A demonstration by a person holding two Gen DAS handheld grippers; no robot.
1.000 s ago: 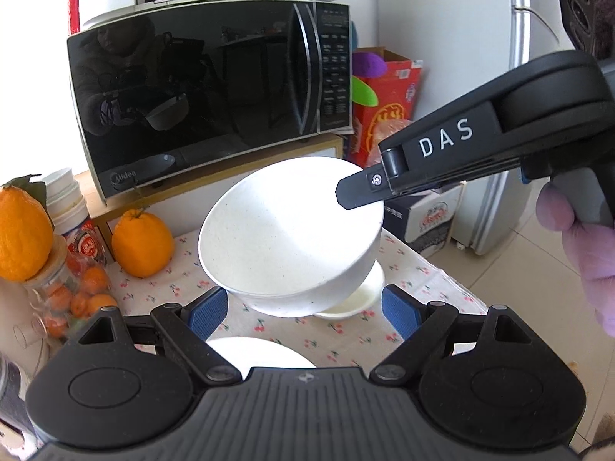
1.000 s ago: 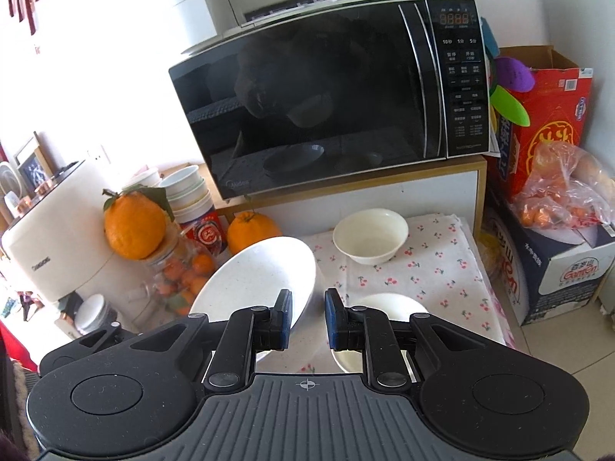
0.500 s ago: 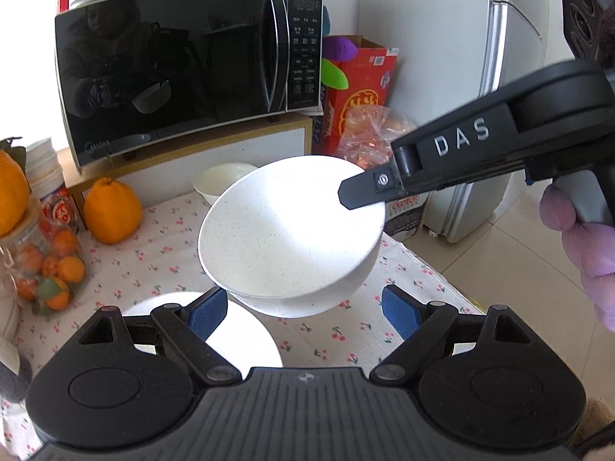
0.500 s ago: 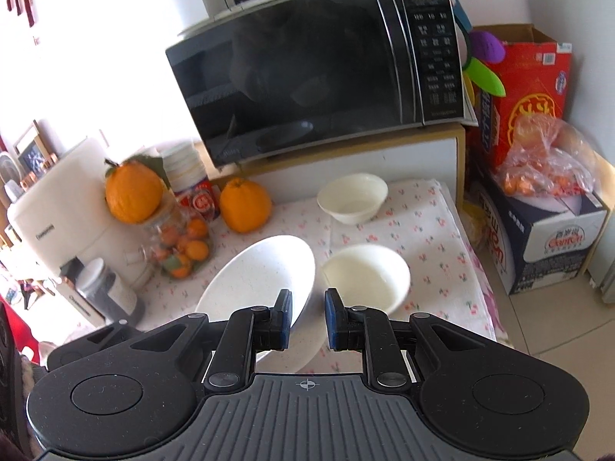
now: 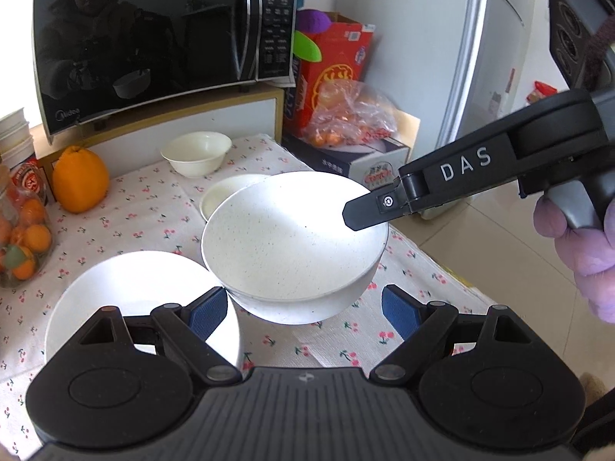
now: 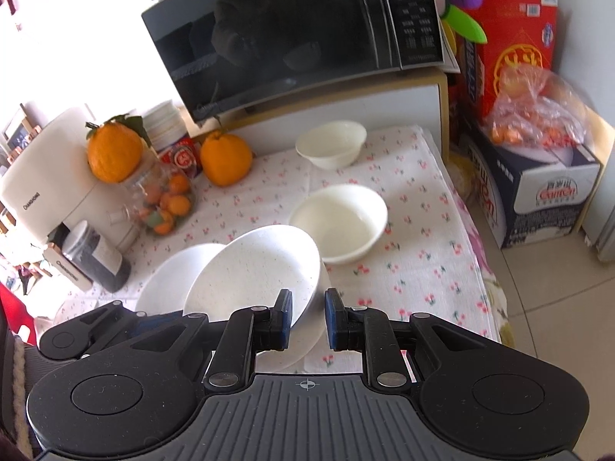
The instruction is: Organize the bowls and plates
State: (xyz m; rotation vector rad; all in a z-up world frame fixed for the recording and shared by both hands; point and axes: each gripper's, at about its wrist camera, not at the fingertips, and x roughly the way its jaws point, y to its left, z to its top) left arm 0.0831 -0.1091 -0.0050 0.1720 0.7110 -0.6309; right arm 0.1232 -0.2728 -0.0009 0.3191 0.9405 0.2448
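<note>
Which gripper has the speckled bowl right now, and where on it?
The right gripper holds the speckled bowl by its rim, one of its fingers inside. The left gripper is open, empty.

- Left wrist view looks forward and down over its own fingers, close above the table, facing the microwave at 11 o'clock.
- Right wrist view sits higher, perhaps farther back, facing the microwave at 12 o'clock.
- Both share the speckled bowl, table and microwave.
</note>
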